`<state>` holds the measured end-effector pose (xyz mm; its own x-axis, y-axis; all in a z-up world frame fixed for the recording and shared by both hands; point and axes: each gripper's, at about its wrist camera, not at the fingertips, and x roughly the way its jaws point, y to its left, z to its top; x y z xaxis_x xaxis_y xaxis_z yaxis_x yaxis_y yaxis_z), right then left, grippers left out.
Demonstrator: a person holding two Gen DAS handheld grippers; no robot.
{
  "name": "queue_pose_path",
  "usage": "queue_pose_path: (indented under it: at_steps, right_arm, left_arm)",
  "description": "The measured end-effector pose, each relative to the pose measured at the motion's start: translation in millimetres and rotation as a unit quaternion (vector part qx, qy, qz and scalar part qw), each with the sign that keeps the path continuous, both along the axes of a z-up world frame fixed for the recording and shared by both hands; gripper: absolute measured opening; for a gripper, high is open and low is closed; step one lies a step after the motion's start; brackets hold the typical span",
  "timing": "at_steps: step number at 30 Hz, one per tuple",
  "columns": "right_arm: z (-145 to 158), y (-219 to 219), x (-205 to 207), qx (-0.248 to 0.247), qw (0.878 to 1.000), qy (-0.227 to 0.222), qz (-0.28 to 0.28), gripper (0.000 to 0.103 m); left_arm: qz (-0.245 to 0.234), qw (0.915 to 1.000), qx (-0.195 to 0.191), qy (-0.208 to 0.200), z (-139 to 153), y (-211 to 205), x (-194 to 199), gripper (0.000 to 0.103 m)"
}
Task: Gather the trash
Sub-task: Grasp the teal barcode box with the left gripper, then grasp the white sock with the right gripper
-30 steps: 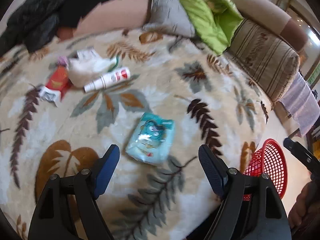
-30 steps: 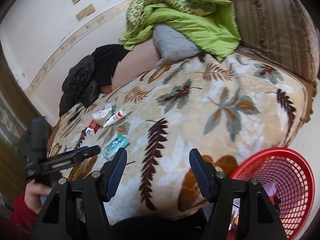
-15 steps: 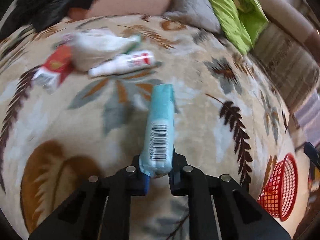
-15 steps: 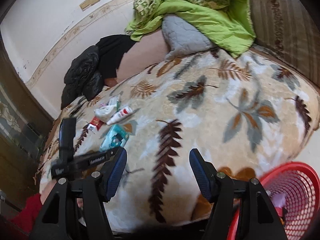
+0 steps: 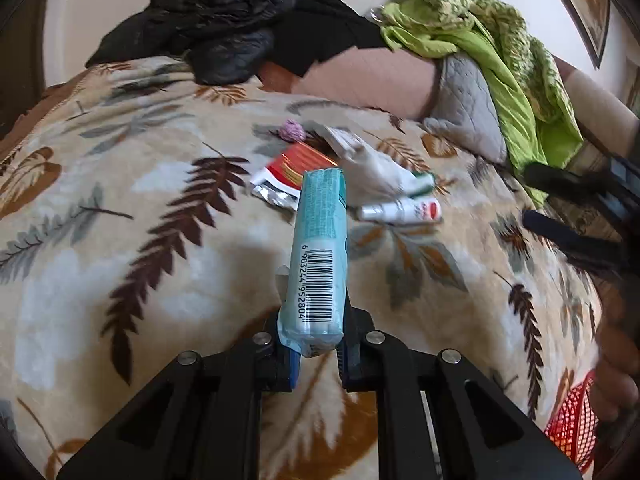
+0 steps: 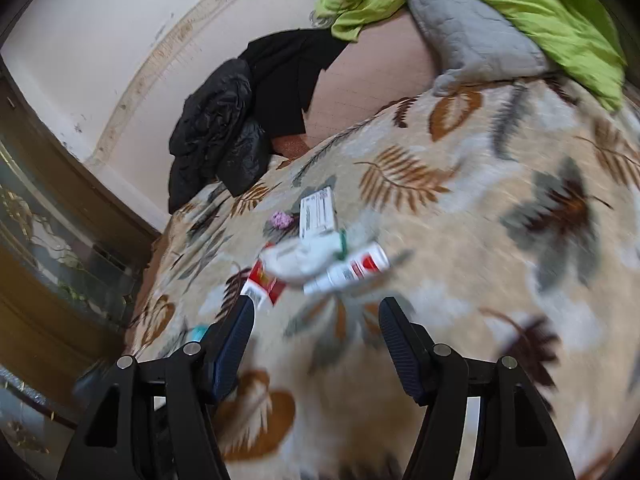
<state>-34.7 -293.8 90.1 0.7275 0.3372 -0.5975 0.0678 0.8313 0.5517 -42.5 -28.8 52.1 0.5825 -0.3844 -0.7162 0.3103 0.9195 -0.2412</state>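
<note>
My left gripper [image 5: 318, 344] is shut on a teal tissue pack [image 5: 320, 240], which stands up out of the jaws with its barcode facing me, above the leaf-patterned bedspread [image 5: 120, 208]. Beyond it lies a heap of trash: a red-and-white wrapper [image 5: 286, 178], crumpled white paper [image 5: 376, 168], a white spray bottle [image 5: 400, 210], a pink ball [image 5: 292, 130] and a white box [image 5: 344, 138]. My right gripper [image 6: 318, 312] is open and empty, just short of the spray bottle [image 6: 348, 270] and wrapper [image 6: 264, 282]. It also shows at the right edge of the left wrist view [image 5: 560, 208].
A red mesh basket [image 5: 572, 428] sits low at the bed's right side, beside a hand. Black jackets [image 5: 224, 20], a grey pillow [image 5: 468, 104] and a green blanket [image 5: 500, 52] lie along the bed's far edge. Dark wood furniture [image 6: 48, 240] stands left of the bed.
The left gripper shut on the teal pack and lifted it off the bedspread, then swung left. The right gripper moved from near the basket toward the trash heap, staying open.
</note>
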Motion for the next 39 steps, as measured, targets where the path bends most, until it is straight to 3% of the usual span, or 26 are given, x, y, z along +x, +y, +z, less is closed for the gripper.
queue_pose_path:
  at_steps: [4, 5, 6, 8, 14, 19, 23, 24, 28, 30, 31, 34, 39]
  right_arm:
    - [-24, 16, 54, -0.024, 0.999, 0.036, 0.001, 0.062]
    - [-32, 19, 66, -0.032, 0.998, 0.048, 0.001, 0.052]
    - [-38, 20, 75, -0.038, 0.998, 0.055, 0.001, 0.029]
    - [-45, 24, 83, -0.04, 0.998, 0.057, 0.012, 0.008]
    - [-14, 36, 32, -0.046, 0.999, 0.002, 0.025, 0.007]
    - [-9, 45, -32, -0.061, 0.997, 0.009, 0.054, 0.007]
    - [-22, 40, -73, -0.068, 0.991, 0.061, 0.095, 0.014]
    - [-23, 39, -81, -0.068, 0.989, 0.068, 0.108, 0.023]
    - [-6, 26, -108, -0.095, 0.988, 0.047, 0.109, 0.041]
    - [5, 21, -108, -0.101, 0.989, 0.023, 0.105, 0.064]
    - [8, 21, -105, -0.106, 0.989, 0.018, 0.105, 0.068]
    - [6, 27, -87, -0.109, 0.986, 0.003, 0.122, 0.071]
    - [-41, 44, -38, -0.105, 0.979, 0.062, 0.163, 0.073]
  left_arm:
    - [0.009, 0.9999, -0.002, -0.005, 0, 2, 6, 0.013]
    - [0.01, 0.9999, -0.002, -0.006, 0, 3, 6, 0.013]
    - [0.01, 0.9999, -0.007, -0.005, 0, 4, 8, 0.013]
    - [0.013, 0.9999, -0.009, -0.007, 1, 8, 8, 0.013]
    - [0.019, 0.9997, -0.014, -0.011, 4, 13, 8, 0.013]
    - [0.014, 0.9996, -0.003, -0.023, 7, 12, 2, 0.013]
    - [0.017, 0.9994, 0.001, -0.03, 11, 14, -4, 0.013]
    - [0.017, 0.9994, 0.002, -0.03, 12, 15, -6, 0.013]
    - [0.012, 0.9993, 0.011, -0.034, 17, 13, -17, 0.013]
    - [0.006, 0.999, 0.014, -0.042, 23, 11, -25, 0.013]
    - [0.004, 0.9987, 0.017, -0.047, 25, 11, -30, 0.013]
    - [0.002, 0.9984, 0.02, -0.052, 27, 12, -39, 0.013]
    - [0.011, 0.9987, 0.016, -0.048, 26, 21, -44, 0.013]
